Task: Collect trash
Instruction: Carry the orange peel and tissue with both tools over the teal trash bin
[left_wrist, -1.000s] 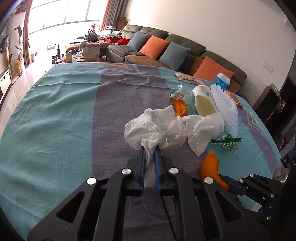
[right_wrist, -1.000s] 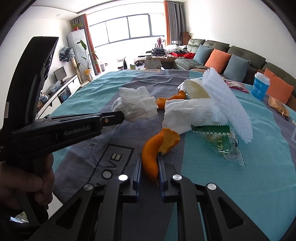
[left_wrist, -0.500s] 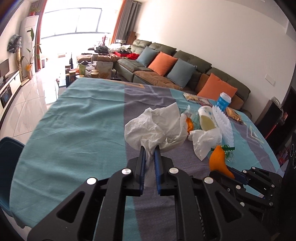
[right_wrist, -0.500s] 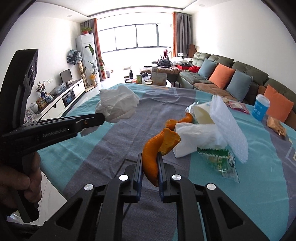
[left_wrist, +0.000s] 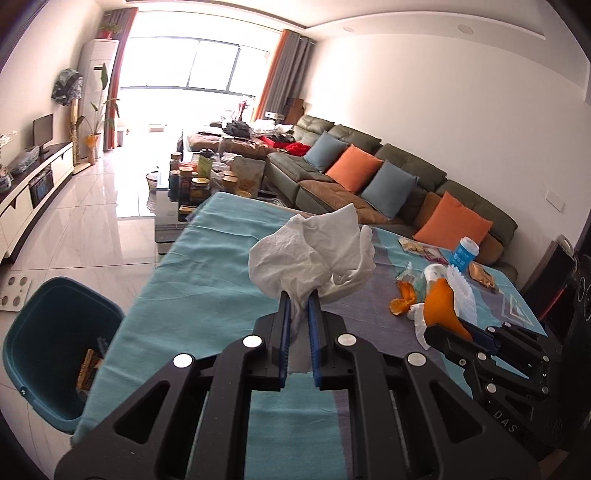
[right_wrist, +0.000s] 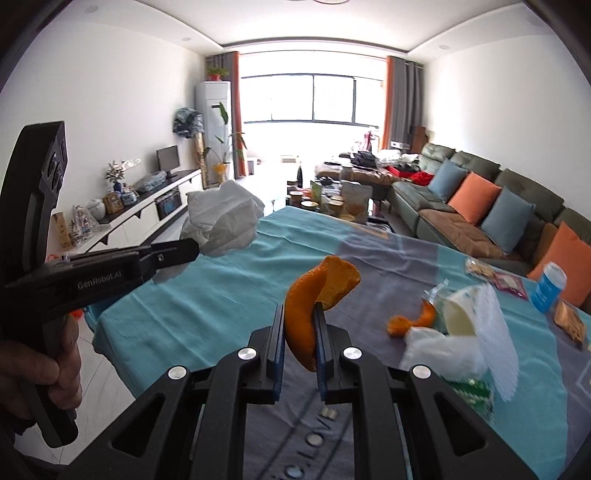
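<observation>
my tongs: black left gripper (left_wrist: 298, 295) and right gripper (right_wrist: 301, 314), blue pads | tissue (left_wrist: 314, 254): white | peel (right_wrist: 314, 295): orange | tablecloth (left_wrist: 207, 280): teal with a grey band | bin (left_wrist: 44, 332): dark teal | cup (right_wrist: 550, 288): blue, white lid | sofa (right_wrist: 480, 192): olive, with orange and blue cushions

R claw (right_wrist: 299, 314) clamps orange peel (right_wrist: 314, 299); L claw (right_wrist: 192, 248) prob. grips tissue (right_wrist: 221, 221).

Two claws (left_wrist: 298, 295), two orange peels (right_wrist: 306, 314), one bin (left_wrist: 55, 350).
</observation>
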